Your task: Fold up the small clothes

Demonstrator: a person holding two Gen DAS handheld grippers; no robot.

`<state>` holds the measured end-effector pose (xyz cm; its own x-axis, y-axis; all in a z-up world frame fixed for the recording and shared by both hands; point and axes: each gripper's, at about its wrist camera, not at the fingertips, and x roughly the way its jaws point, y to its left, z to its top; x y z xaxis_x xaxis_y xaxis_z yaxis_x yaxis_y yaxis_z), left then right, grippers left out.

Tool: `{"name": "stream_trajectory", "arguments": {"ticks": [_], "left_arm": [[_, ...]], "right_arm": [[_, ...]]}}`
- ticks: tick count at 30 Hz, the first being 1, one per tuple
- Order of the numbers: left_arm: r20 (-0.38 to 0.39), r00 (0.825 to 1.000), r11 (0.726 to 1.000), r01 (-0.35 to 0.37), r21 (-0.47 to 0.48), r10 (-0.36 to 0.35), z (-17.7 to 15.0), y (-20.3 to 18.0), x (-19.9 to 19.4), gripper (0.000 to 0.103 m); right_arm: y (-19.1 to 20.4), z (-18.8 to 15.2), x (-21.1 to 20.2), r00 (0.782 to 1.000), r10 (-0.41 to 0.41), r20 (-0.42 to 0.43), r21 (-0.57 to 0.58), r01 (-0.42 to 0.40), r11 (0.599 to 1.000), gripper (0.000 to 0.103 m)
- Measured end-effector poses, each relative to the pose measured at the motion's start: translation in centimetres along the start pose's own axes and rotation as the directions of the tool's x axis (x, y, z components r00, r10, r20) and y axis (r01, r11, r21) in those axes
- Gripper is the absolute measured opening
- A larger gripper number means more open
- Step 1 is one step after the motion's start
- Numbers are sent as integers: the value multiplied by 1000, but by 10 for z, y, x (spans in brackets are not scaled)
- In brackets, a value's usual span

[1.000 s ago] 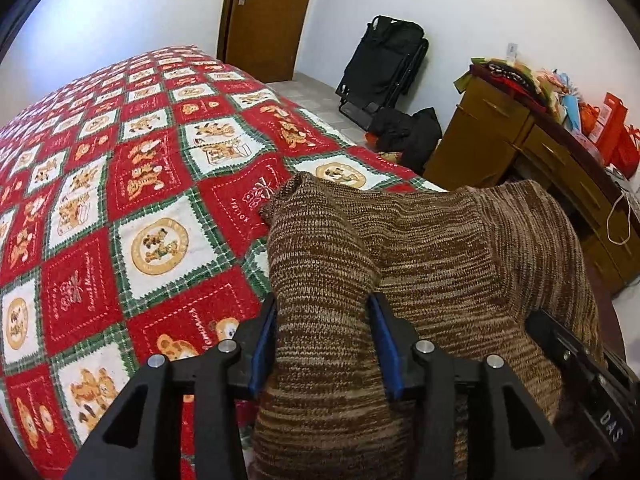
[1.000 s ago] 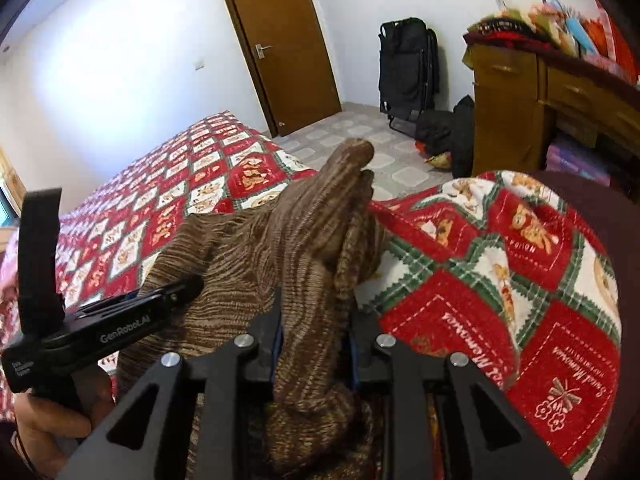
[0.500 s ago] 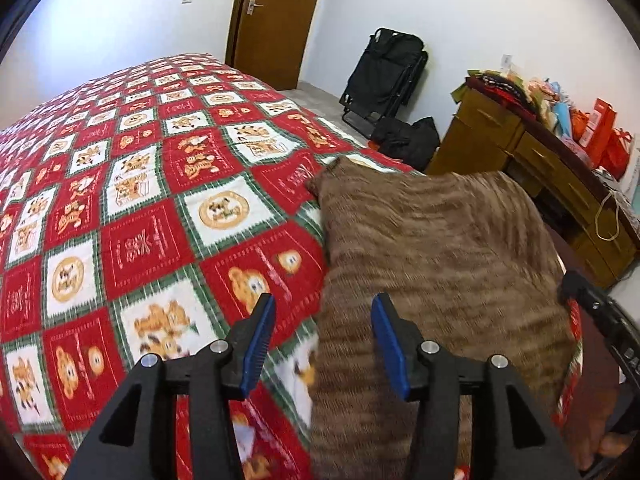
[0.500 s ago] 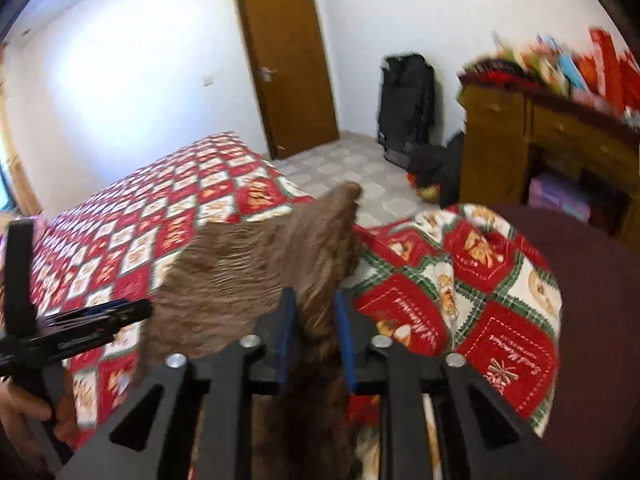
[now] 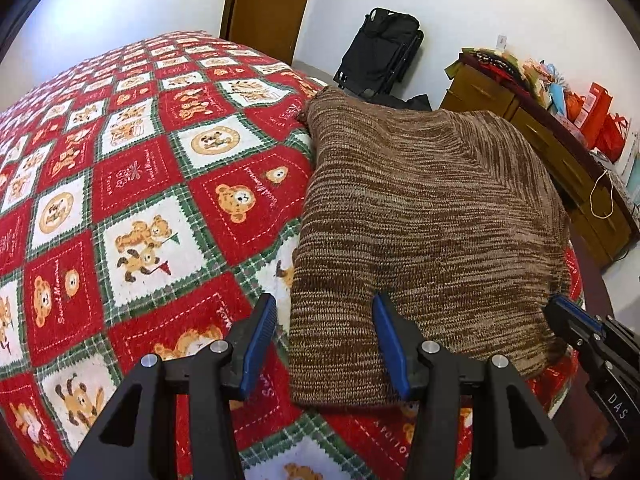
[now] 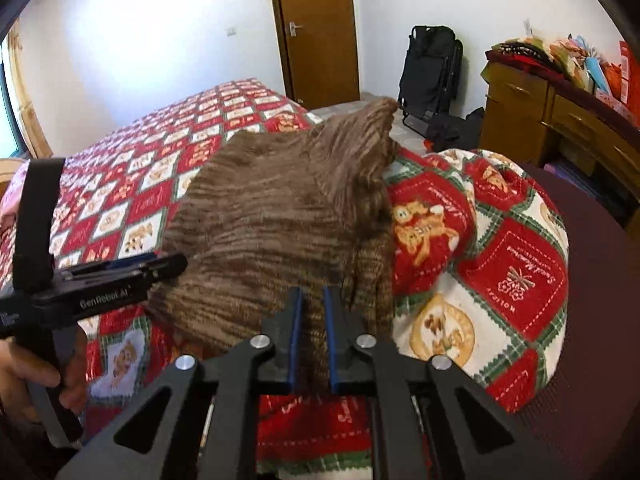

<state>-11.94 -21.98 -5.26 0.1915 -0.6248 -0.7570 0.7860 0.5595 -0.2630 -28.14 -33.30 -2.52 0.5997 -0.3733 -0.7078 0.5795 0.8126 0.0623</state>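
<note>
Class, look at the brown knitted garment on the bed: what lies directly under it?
The brown knitted garment lies on the red bear-patterned bedspread, which shows all around it. Whatever is beneath the garment itself is covered, so nothing more can be told.

Bare quilt left of sweater

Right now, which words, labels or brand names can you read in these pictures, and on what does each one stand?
"GenRobot.AI": white print on the side of the left gripper, slightly blurred.
"DAS": white letters on the right gripper; the rest is cut off.
"HOLIDAY": stitched on a red square of the bedspread.
"Sweet Memories": stitched script on the red squares, partly legible.
Print on the gift bags: too small to read.
</note>
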Motion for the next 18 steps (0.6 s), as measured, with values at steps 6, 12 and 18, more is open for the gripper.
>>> {"name": "stream_trajectory", "arguments": {"ticks": [6, 12, 18], "left_arm": [[62, 996, 997, -69, 36, 67, 8, -1, -15, 52], [34, 996, 996, -81, 27, 80, 10, 3, -8, 52], [47, 990, 991, -132, 37, 130, 7, 11, -15, 52]], "right_arm": [[-11, 46, -28, 990, 2, 143, -15, 0, 1000, 13], [-14, 97, 16, 993, -11, 119, -8, 12, 1000, 20], [-11, 80, 57, 998, -56, 16, 8, 56, 998, 18]]}}
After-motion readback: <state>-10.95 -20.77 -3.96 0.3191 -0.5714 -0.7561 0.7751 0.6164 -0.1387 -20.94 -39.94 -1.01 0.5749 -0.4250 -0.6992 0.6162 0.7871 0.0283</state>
